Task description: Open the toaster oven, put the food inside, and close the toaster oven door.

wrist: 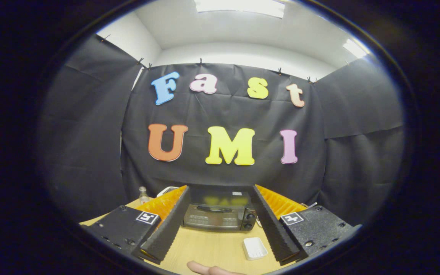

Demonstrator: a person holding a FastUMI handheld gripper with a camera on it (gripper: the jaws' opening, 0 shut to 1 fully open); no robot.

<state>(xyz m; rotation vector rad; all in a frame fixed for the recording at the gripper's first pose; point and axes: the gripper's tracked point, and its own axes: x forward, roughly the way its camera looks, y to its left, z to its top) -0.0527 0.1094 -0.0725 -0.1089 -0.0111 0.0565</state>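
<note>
Gripper view looks across a pale wooden tabletop (212,244) toward the back of a booth hung with black cloth (224,179). Above the cloth, white walls and a white ceiling show, with bright light panels (239,5) overhead.

The tongs (220,254) stand wide apart, gripping nothing; their two black ribbed fingers (166,233) run forward on either side of the scene, backed by orange ribbed pieces and black blocks that each carry a small square marker.

Between the fingers and beyond their near ends, a dark toaster oven (220,214) sits at the far side of the tabletop against the cloth. Its glass door is shut, a handle bar crosses the top of the door, and two round knobs sit one above the other at its right end.

Nearer, just inside the right finger, a small white rectangular dish (254,248) lies on the wood, well apart from the oven; whether it holds food cannot be told. A fingertip (204,269) of a person rests at the closest edge of the tabletop. Past the left finger, a small clear bottle (143,194) stands near the cloth, with a white object (166,190) just beside it, too hidden to identify.
</note>
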